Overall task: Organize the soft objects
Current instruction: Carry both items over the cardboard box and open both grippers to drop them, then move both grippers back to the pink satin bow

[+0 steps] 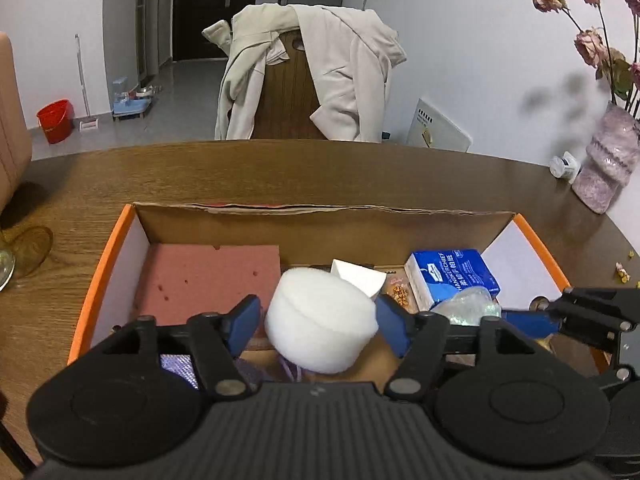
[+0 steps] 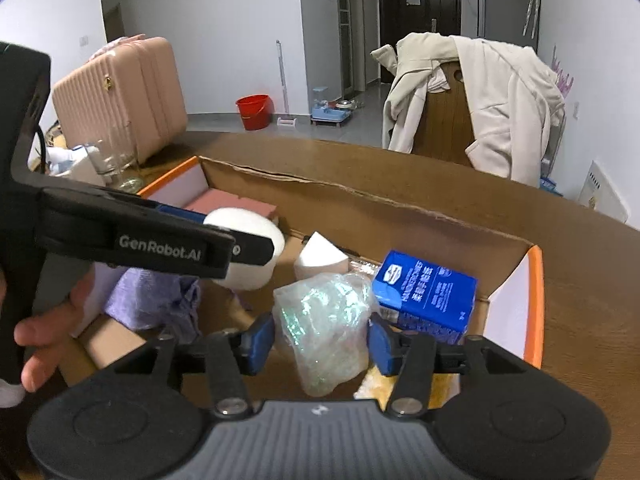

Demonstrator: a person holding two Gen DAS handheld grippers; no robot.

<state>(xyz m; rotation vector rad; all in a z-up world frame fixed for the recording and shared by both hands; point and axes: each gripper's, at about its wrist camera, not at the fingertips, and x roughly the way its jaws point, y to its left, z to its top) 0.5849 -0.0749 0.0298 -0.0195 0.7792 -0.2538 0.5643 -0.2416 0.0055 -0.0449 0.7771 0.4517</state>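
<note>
An open cardboard box [image 1: 320,210] with orange edges sits on the wooden table. My left gripper [image 1: 318,320] is open inside it, blue pads on either side of a round white foam pad [image 1: 320,312], with a thin gap on the left. My right gripper [image 2: 322,344] is open around a crinkly iridescent plastic bag [image 2: 324,320] that rests in the box. Also inside are a pink sponge [image 1: 208,276], a white foam wedge [image 1: 360,276], a blue tissue pack [image 1: 452,276] and a purple cloth [image 2: 152,300]. A person's hand [image 2: 52,332] holds the left gripper.
A vase of dried roses [image 1: 604,168] stands at the table's far right. A drinking glass [image 2: 116,164] and a pink suitcase [image 2: 120,96] are to the left of the box. Behind the table is a chair draped with a cream coat [image 1: 312,80].
</note>
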